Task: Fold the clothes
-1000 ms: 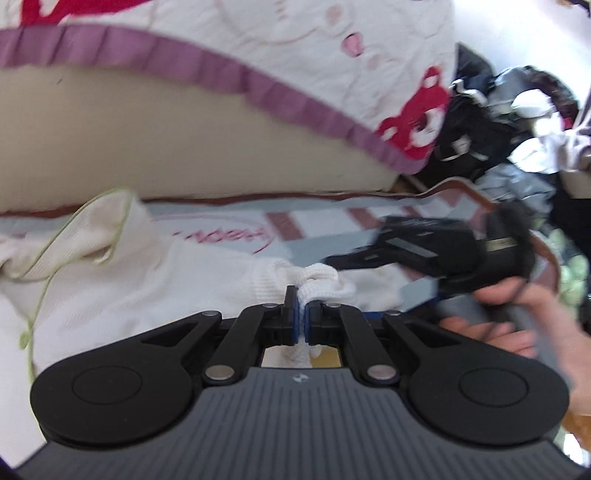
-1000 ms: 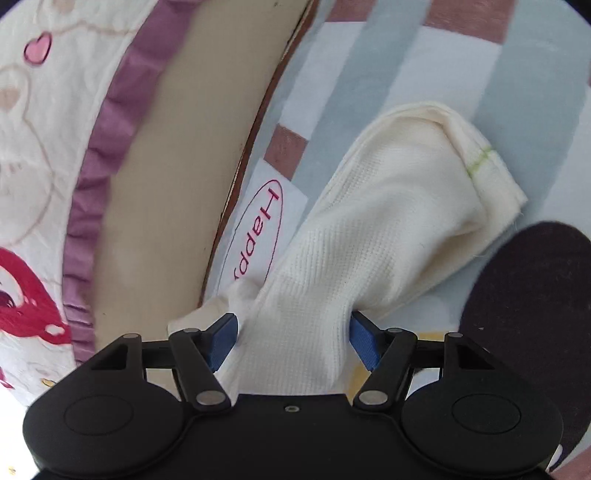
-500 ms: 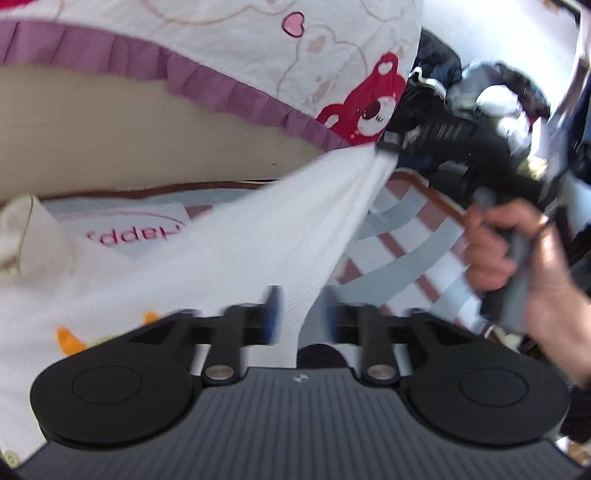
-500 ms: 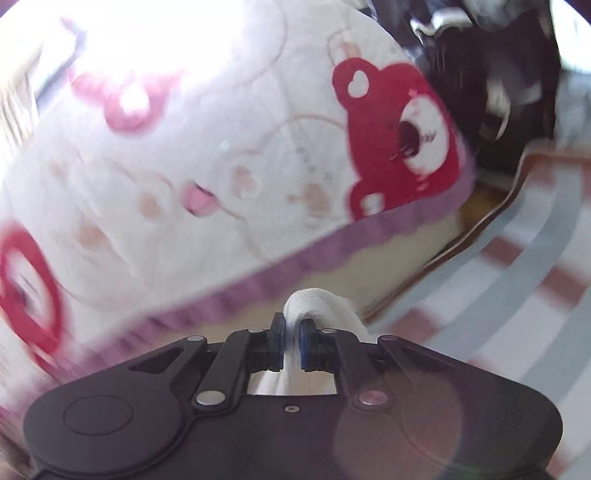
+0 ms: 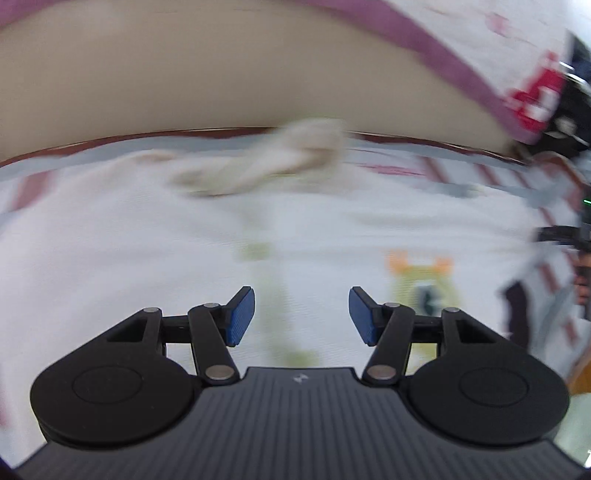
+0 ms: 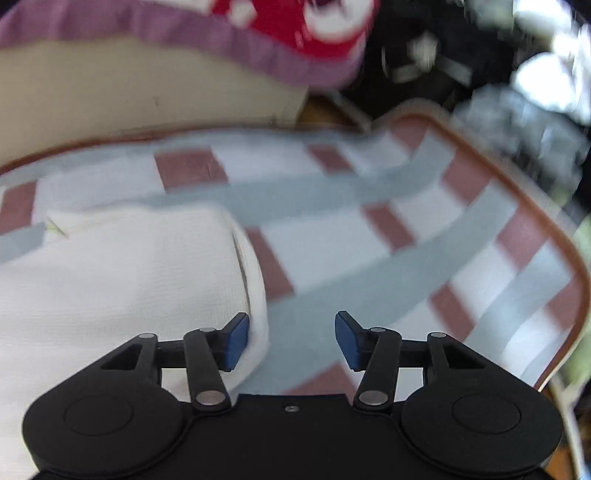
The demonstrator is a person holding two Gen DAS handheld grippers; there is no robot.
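Left wrist view: left gripper (image 5: 301,314) spread wide, blue pads (image 5: 241,314) well apart and gripping nothing, hovering over the white garment (image 5: 110,240). Garment spread flat across the checked mat (image 5: 491,173), filling most of the view below the fingers. Blurred, but a yellow-green line (image 5: 266,288) running up the middle of the cloth between the pads, and an orange and green print (image 5: 419,269) off to the right of it. Bunched cream fabric (image 5: 266,158) lying at the far edge of the garment, close to the beige bed side (image 5: 221,74). Purple frill (image 5: 454,62) of a bedcover hanging above that. Far right edge, a glimpse of the other tool and a hand, too blurred to say more.

Right wrist view: right gripper (image 6: 291,339) also wide open, nothing between its pads. Left pad (image 6: 236,341) touching or just over the rounded right edge of the white garment (image 6: 110,280); right pad (image 6: 349,341) out over bare mat. Mat (image 6: 369,236) in grey, white and reddish-brown checks with a brown border. Bedcover (image 6: 295,22) with red bear print and purple frill overhanging the beige bed side at top. Dark heap of clothes (image 6: 461,55) beyond the mat's far right corner, heavily smeared.
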